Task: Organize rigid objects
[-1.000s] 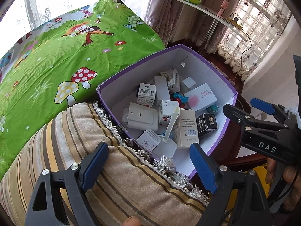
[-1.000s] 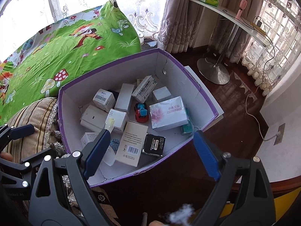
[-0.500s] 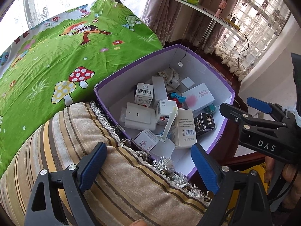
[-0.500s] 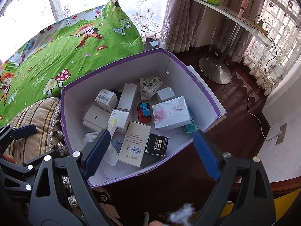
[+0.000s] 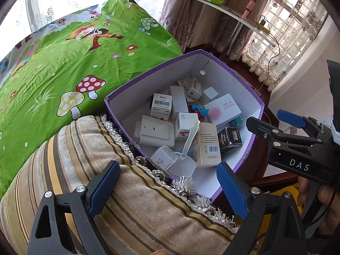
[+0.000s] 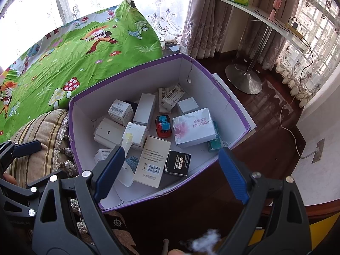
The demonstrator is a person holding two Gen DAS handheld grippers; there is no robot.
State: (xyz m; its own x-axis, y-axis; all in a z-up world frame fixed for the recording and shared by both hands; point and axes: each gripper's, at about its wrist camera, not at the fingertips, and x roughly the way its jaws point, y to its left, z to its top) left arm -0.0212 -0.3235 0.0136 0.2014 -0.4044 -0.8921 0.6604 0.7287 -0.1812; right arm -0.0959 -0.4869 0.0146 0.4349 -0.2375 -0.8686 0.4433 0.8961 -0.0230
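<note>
A purple-edged cardboard box (image 5: pixel 252 97) (image 6: pixel 233 106) holds several small cartons, a black box (image 6: pixel 178 163), a pink-printed white box (image 6: pixel 192 127), a red and blue toy car (image 6: pixel 163 125) and a white plastic spoon-like piece (image 5: pixel 189 142). My left gripper (image 5: pixel 167 187) is open and empty above a striped cushion (image 5: pixel 89 148), short of the box. My right gripper (image 6: pixel 170 174) is open and empty above the box's near edge; it also shows in the left wrist view (image 5: pixel 282 127).
A green mushroom-print sheet (image 5: pixel 63 63) covers the bed to the left. Dark wooden floor (image 6: pixel 265 110), a white shelf on a metal stand (image 6: pixel 244 80), curtains and a trailing cable (image 6: pixel 291 131) lie to the right.
Both grippers have drawn back slightly from the box; the box looks a little smaller and farther. Both stay open and empty.
</note>
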